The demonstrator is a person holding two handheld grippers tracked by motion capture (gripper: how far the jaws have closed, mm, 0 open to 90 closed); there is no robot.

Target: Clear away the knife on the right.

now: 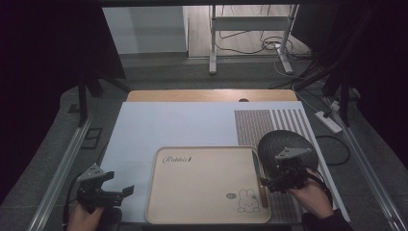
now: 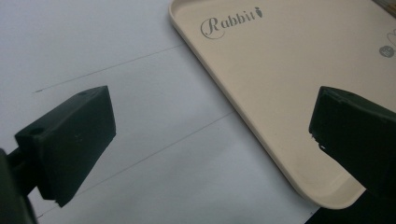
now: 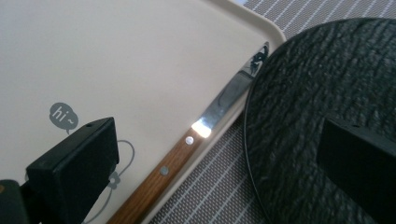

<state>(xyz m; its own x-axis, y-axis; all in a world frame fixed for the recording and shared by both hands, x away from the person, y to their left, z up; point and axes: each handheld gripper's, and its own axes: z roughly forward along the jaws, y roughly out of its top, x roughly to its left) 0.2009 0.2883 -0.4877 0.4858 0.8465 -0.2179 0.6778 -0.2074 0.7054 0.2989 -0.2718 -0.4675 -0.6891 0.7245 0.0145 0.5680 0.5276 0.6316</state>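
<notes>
High view looks down; gripper views close, perhaps tilted, sharing tray [image 1: 192, 192]

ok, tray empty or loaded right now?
Nearly empty. The tray shows bare beige surface with only printed rabbit art; just a wooden-handled knife lies along its right rim, beside the dark round plate.

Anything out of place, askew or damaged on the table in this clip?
One thing: the wooden-handled knife lies along the right rim of the beige tray, half on the edge rather than flat inside, its blade tip tucked under the dark round plate. No spills or damage visible. Both claws are open and empty.
</notes>
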